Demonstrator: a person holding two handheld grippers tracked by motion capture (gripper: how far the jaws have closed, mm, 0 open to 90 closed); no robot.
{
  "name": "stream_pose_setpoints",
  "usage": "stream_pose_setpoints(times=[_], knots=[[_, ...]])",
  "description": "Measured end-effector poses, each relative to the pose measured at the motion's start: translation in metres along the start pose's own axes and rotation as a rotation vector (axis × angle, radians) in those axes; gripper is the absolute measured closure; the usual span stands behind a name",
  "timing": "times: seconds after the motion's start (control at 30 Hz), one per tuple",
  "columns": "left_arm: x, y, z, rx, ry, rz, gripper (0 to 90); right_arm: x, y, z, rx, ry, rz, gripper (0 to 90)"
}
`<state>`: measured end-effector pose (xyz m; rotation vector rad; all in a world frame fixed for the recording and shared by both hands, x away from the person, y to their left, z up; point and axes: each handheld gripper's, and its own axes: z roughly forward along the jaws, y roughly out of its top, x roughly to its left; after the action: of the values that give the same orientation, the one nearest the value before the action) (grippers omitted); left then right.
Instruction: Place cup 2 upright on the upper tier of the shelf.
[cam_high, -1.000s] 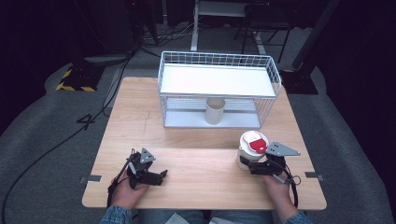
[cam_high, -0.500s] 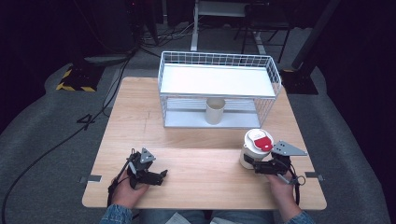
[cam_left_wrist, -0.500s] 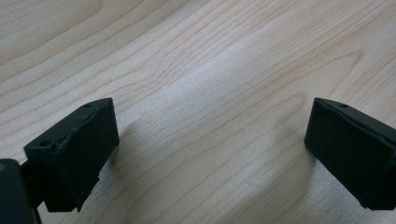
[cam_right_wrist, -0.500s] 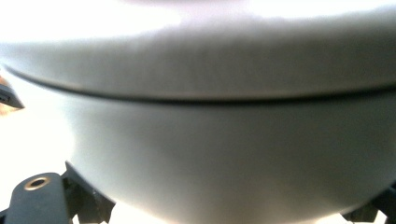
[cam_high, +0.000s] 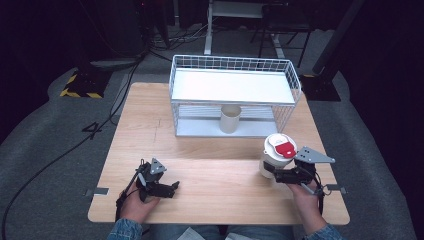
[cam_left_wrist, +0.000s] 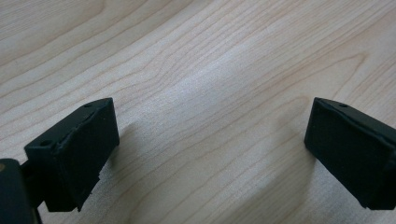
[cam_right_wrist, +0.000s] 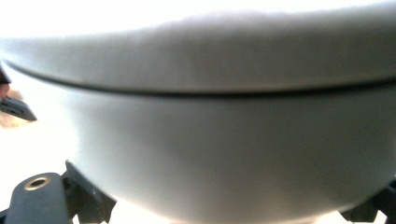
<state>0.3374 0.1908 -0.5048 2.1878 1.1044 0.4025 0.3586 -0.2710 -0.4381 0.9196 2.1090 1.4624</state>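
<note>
A white round container with a red label on its lid is held at the table's right front, lifted a little off the wood. My right gripper is shut on its side; in the right gripper view the container's grey wall and lid seam press close to the camera. My left gripper rests low at the left front, open, its jaws wide apart over bare wood with nothing between them.
A white wire basket rack stands at the back of the wooden table, with a white top shelf and a beige cup on its lower level. Cables and stands lie on the dark floor behind.
My right gripper has risen with the white container and drifted slightly right. The left gripper has stayed where it was.
</note>
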Motion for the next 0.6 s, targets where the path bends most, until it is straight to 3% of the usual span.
stream_pose_setpoints(times=[0.6], knots=[[0.000,0.000,0.000,-0.002,0.001,-0.001,3.6,-0.001,0.042,-0.008,-0.052,0.022,0.004,13.8]])
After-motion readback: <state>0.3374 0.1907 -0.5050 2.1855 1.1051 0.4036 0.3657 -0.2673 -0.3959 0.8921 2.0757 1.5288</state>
